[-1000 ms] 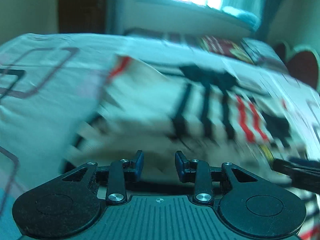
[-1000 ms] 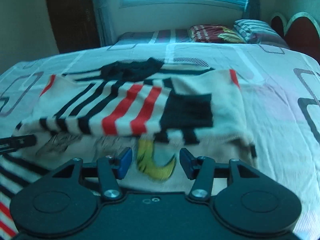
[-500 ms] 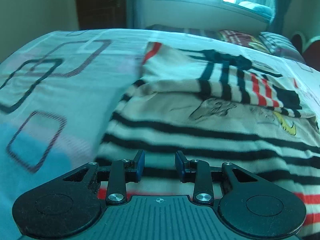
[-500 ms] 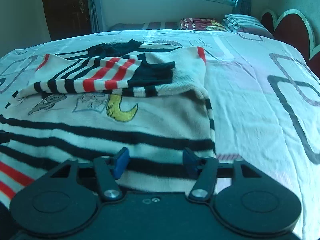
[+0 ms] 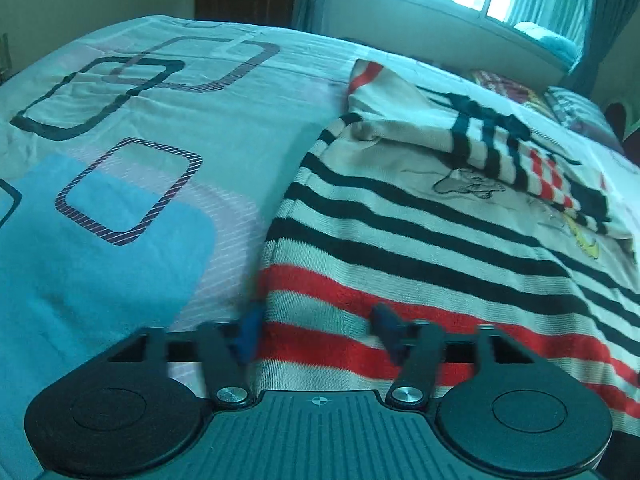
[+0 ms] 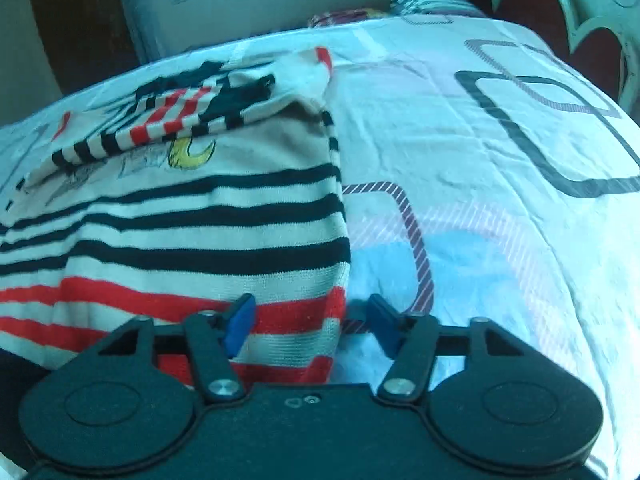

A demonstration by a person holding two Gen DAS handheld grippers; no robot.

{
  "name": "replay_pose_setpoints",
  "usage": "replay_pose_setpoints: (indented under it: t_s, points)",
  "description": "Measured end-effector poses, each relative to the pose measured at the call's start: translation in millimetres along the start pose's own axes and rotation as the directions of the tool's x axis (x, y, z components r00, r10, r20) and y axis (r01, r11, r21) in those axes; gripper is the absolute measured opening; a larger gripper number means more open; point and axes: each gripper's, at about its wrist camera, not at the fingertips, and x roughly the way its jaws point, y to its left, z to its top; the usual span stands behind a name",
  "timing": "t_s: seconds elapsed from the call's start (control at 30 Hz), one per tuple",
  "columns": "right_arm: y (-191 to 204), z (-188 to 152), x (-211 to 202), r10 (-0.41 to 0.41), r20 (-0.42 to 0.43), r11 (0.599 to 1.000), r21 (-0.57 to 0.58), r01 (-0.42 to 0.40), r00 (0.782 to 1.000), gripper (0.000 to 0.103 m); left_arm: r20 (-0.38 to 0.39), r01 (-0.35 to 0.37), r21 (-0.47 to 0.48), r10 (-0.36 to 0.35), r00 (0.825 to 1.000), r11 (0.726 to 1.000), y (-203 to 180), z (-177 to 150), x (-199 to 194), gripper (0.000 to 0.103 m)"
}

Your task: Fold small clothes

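Observation:
A cream sweater (image 5: 420, 232) with black and red stripes and a cartoon print lies flat on the bed, its sleeves folded across the chest. It also shows in the right wrist view (image 6: 180, 220). My left gripper (image 5: 316, 330) is open and empty, its jaws straddling the sweater's bottom left corner. My right gripper (image 6: 310, 324) is open and empty, its jaws straddling the bottom right corner at the red-striped hem.
The bedsheet (image 5: 140, 184) is pale with blue patches and dark square outlines; it also shows in the right wrist view (image 6: 500, 200). Pillows (image 6: 432, 0) and a red headboard (image 6: 540, 4) lie at the far end under a window.
Both grippers have drawn back from the folded sleeves to the sweater's bottom hem, each shifting out to a corner. The left jaws have opened wider.

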Motion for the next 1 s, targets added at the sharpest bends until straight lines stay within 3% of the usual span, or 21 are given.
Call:
replay_pose_setpoints:
  t_s: [0.03, 0.1, 0.13, 0.23, 0.3, 0.37, 0.4, 0.47, 0.5, 0.57, 0.6, 0.63, 0.77, 0.83, 0.87, 0.9, 1.0]
  points:
    - [4, -1, -2, 0.004, -0.003, 1.0, 0.009, -0.004, 1.0, 0.016, -0.004, 0.022, -0.007, -0.022, 1.0, 1.0, 2, 0, -2, 0.028]
    - [11, -4, -5, -0.016, 0.004, 1.0, -0.015, 0.016, 1.0, 0.012, -0.025, 0.076, -0.02, -0.077, 0.997, 0.997, 2, -1, -5, 0.013]
    - [12, -4, -7, -0.025, 0.01, 0.999, -0.022, 0.026, 1.0, 0.006, -0.019, 0.082, -0.011, -0.082, 0.996, 0.997, 2, -2, -8, 0.013]
    - [-1, -1, -17, -0.135, 0.076, 0.99, -0.019, 0.137, 0.988, 0.006, -0.001, 0.053, 0.062, -0.054, 0.999, 0.997, 5, -3, -8, 0.012]
    - [-13, -4, -3, -0.185, 0.026, 0.983, 0.008, 0.185, 0.982, 0.005, 0.006, 0.066, 0.058, -0.066, 0.998, 0.996, 13, -4, -6, 0.012]
    - [-9, -7, -4, -0.204, 0.04, 0.979, -0.017, 0.205, 0.978, 0.005, 0.027, 0.065, 0.064, -0.066, 0.997, 0.996, 14, -6, -14, 0.012]
    - [-5, -7, -7, -0.186, 0.03, 0.982, -0.02, 0.187, 0.982, 0.006, 0.034, 0.084, 0.056, -0.086, 0.996, 0.995, 17, -8, -20, 0.012]
    - [-1, -12, -19, -0.147, 0.025, 0.989, 0.011, 0.146, 0.989, 0.021, -0.004, 0.105, 0.051, -0.105, 0.994, 0.993, 22, -12, -26, 0.013]
    - [-1, -15, -26, -0.117, 0.022, 0.993, 0.031, 0.116, 0.993, 0.03, -0.022, 0.12, 0.048, -0.119, 0.993, 0.992, 24, -14, -29, 0.014]
    - [1, -26, -36, -0.09, 0.01, 0.994, 0.06, 0.09, 0.996, 0.04, -0.045, 0.138, 0.038, -0.136, 0.99, 0.99, 28, -21, -34, 0.037]
    - [2, -33, -40, -0.084, 0.0, 0.994, 0.069, 0.083, 0.997, 0.041, -0.067, 0.152, 0.026, -0.15, 0.986, 0.988, 31, -24, -34, 0.058]
    - [3, -40, -42, -0.072, -0.013, 0.994, 0.077, 0.073, 0.997, 0.041, -0.075, 0.168, 0.013, -0.167, 0.983, 0.986, 33, -29, -36, 0.062]
    - [6, -68, -52, -0.065, -0.037, 0.993, 0.097, 0.068, 0.997, 0.04, -0.081, 0.18, 0.06, -0.175, 0.981, 0.982, 31, -47, -47, 0.061]
    - [8, -76, -59, -0.061, -0.037, 0.993, 0.1, 0.065, 0.997, 0.032, -0.08, 0.176, 0.076, -0.17, 0.982, 0.982, 32, -53, -52, 0.033]
    - [9, -78, -62, -0.049, -0.042, 0.993, 0.105, 0.053, 0.998, 0.027, -0.086, 0.187, 0.067, -0.181, 0.98, 0.98, 34, -53, -54, 0.028]
    - [10, -80, -64, -0.032, -0.051, 0.993, 0.113, 0.038, 0.998, 0.014, -0.097, 0.2, 0.044, -0.196, 0.976, 0.979, 37, -53, -56, 0.02]
    - [13, -84, -67, -0.03, -0.052, 0.993, 0.11, 0.036, 0.998, 0.01, -0.124, 0.232, 0.015, -0.229, 0.966, 0.973, 41, -55, -58, 0.017]
